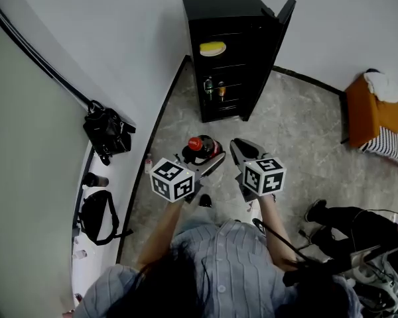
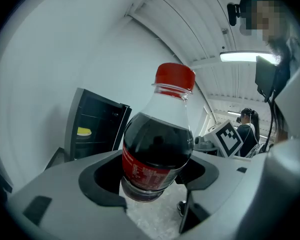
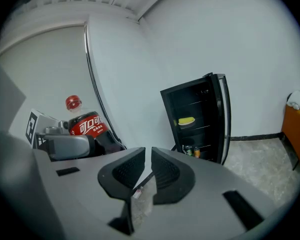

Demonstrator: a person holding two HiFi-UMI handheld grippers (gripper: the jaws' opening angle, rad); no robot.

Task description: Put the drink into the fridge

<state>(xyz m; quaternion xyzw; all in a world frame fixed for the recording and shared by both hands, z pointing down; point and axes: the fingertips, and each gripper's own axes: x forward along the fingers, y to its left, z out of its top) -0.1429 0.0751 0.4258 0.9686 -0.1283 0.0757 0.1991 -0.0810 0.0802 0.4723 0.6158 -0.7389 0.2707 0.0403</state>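
Grey stone floor (image 1: pixel 298 121) runs to a black fridge (image 1: pixel 229 52), its door open for loading; well short of the fridge, the left gripper (image 1: pixel 200 163) clamps the cola bottle (image 2: pixel 157 149) upright in wide-spread jaws, ready for carrying in; the right gripper (image 3: pixel 147 171) hangs alongside, jaws nearly together, empty.

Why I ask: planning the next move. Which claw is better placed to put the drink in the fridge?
Left. The left claw grips the cola bottle, and the fridge stands open ahead. The right claw is empty, its jaws together.
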